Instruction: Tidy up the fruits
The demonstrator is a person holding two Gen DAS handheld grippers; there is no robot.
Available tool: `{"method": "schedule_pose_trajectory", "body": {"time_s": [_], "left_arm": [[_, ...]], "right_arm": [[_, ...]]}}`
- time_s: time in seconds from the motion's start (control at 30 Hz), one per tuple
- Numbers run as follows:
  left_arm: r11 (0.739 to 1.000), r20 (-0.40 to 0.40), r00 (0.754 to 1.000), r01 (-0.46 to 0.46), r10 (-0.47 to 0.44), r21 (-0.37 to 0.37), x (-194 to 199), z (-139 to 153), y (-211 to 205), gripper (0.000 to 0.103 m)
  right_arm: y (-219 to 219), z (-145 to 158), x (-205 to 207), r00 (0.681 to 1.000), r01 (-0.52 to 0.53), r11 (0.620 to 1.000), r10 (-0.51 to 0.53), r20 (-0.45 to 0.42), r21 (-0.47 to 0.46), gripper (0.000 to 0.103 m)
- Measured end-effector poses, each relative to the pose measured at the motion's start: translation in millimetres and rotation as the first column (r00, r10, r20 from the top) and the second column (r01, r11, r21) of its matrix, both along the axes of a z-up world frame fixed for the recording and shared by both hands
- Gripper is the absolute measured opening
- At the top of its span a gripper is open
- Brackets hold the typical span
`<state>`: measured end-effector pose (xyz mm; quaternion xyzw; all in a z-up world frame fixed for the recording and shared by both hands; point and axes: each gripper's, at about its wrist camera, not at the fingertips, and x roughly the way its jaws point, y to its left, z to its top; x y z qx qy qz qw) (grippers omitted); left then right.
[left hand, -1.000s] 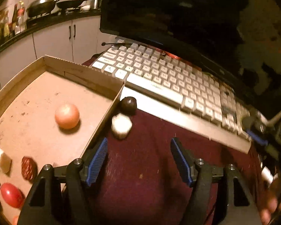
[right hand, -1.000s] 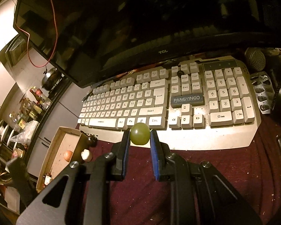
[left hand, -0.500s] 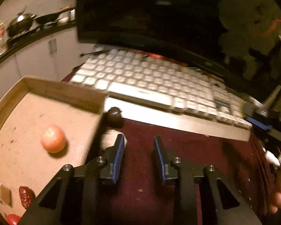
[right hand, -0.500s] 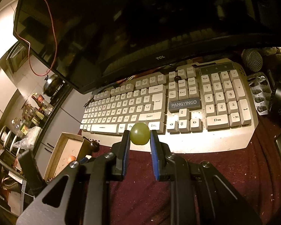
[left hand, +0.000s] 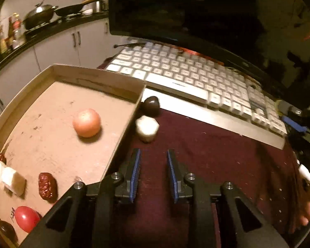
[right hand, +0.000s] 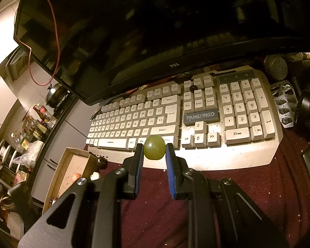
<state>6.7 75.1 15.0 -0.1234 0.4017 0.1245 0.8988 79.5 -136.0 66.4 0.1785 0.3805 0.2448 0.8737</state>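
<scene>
Green and round, the grape [right hand: 154, 147] is pinched between the fingers of the right gripper [right hand: 154, 153] above the keyboard [right hand: 196, 111], while the empty left gripper [left hand: 153, 155], its jaws opening, is pointed at the white piece [left hand: 147, 127] just ahead, beside the cardboard tray [left hand: 126, 122].

Maroon cloth [left hand: 206, 150] over the table, speckled with pale crumbs. Directly on it: cardboard tray [left hand: 122, 136] just left of the left gripper [left hand: 153, 155], its near wall running alongside the left finger. White chunk [left hand: 147, 127] just ahead of the fingertips, hard against the tray's outer wall; dark fruit [left hand: 152, 105] right behind it, at the tray's corner. Pale keyboard [left hand: 196, 86] farther ahead, slanting off to the right. In the right wrist view, blister pack [right hand: 284, 103] and microphone [right hand: 276, 67] beyond the keyboard's right end, far right of the right gripper [right hand: 154, 152].
</scene>
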Motion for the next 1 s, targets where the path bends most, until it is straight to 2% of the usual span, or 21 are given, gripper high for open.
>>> {"method": "schedule_pose_trajectory", "body": {"time_s": [0.1,0.17,0.3,0.33,0.43,0.53,0.6,0.63,0.73,0.83,0.87,1.0], "left_arm": [[1.0,0.003,1.0,-0.027,0.027,0.016,7.5,0.7,1.6,0.033],[1.0,-0.009,1.0,-0.009,0.009,0.019,18.5,0.2,-1.8,0.038],[0.999,-0.034,0.999,0.034,-0.033,0.028,38.2,-1.2,-9.8,0.061],[0.999,-0.036,0.999,0.037,-0.036,0.018,40.6,-0.6,-10.8,0.063],[0.99,-0.014,0.995,0.092,-0.094,-0.109,34.8,2.8,-9.2,0.063],[0.984,0.035,0.991,0.135,-0.132,-0.114,14.7,5.9,-10.7,0.063],[0.984,0.05,0.992,0.122,-0.116,-0.128,4.8,3.1,-3.5,0.063],[0.99,0.059,0.993,0.105,-0.099,-0.099,1.6,3.3,-1.5,0.063],[0.991,0.073,0.994,0.086,-0.078,-0.105,2.9,4.0,2.0,0.063],[0.994,0.063,0.993,0.101,-0.098,-0.04,12.3,2.6,-5.4,0.063],[0.994,0.058,0.993,0.102,-0.099,-0.039,15.3,2.6,-5.9,0.063],[0.981,0.044,0.99,0.137,-0.132,-0.135,24.5,5.6,-0.7,0.063]], "right_arm": [[-0.6,2.2,-2.2,1.0,0.003,1.0,-0.003,0.015,0.009,0.023],[-1.1,1.4,-3.1,1.0,0.005,1.0,-0.005,0.016,0.011,0.023],[-3.9,2.3,-2.2,1.0,0.016,1.0,-0.016,0.017,0.022,0.023],[-4.8,3.3,-2.7,1.0,0.019,0.999,-0.019,0.02,0.027,0.023],[-6.9,5.0,-3.4,0.999,0.025,0.999,-0.026,0.028,0.035,0.023],[-8.1,5.4,-3.8,0.999,0.026,0.999,-0.027,0.03,0.034,0.023],[-8.0,5.0,-2.9,0.999,0.028,0.999,-0.029,0.026,0.032,0.023],[-8.1,5.1,-2.4,0.999,0.029,0.999,-0.03,0.024,0.032,0.023],[-7.7,5.3,-1.9,0.999,0.033,0.999,-0.034,0.023,0.036,0.023],[-5.5,5.5,-2.2,0.999,0.03,0.999,-0.031,0.026,0.038,0.023],[-5.8,5.2,-2.4,0.999,0.032,0.999,-0.033,0.029,0.038,0.023],[-10.0,4.9,-1.0,0.999,0.044,0.998,-0.045,0.027,0.049,0.023]]}}
